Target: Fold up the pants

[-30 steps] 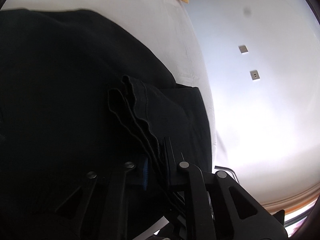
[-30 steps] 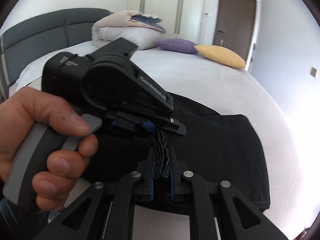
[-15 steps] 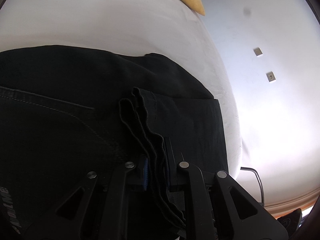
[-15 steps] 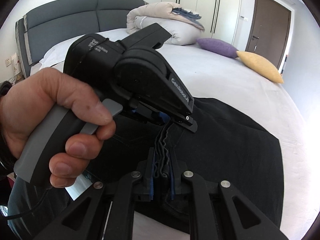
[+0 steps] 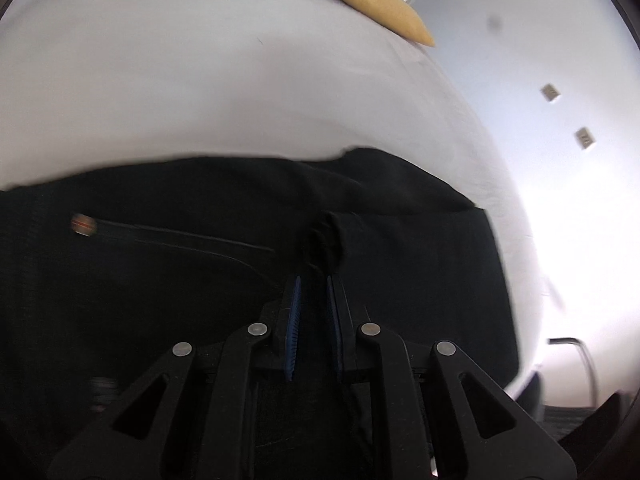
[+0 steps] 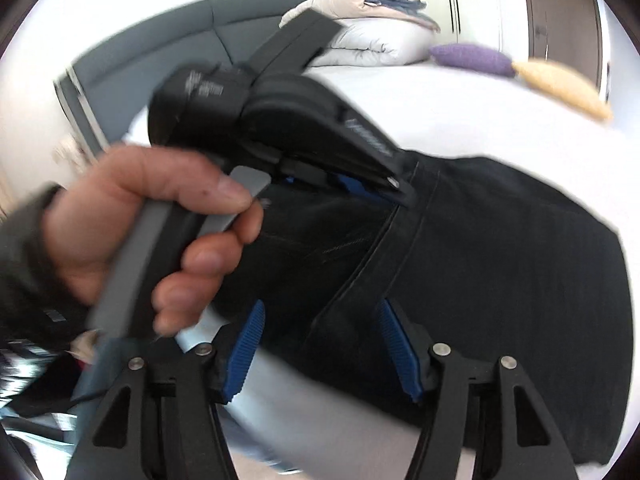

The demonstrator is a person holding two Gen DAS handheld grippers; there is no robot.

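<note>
Black pants [image 6: 500, 260] lie folded on the white bed [image 5: 240, 100]. The left gripper [image 5: 314, 280], held in a person's hand [image 6: 140, 220], is shut on a bunched edge of the pants [image 5: 420, 280], which pokes out just past its blue pads. In the right wrist view that left gripper [image 6: 400, 192] meets the cloth at a stitched seam. The right gripper [image 6: 322, 306] has its jaws opening wide. The pants' near edge lies between its blue pads [image 6: 248, 344], and they do not press on it.
A yellow cushion [image 6: 560, 88], a purple cushion [image 6: 472, 58] and a folded duvet [image 6: 372, 36] sit at the head of the bed by the grey headboard [image 6: 180, 40]. White sheet stretches beyond the pants. The bed's right edge [image 5: 520, 220] drops toward a pale wall.
The right gripper's jaws have sprung apart and let go of the stacked pant edges. The left gripper has swung and tilted, so more of the bed shows and the cloth lies flatter.
</note>
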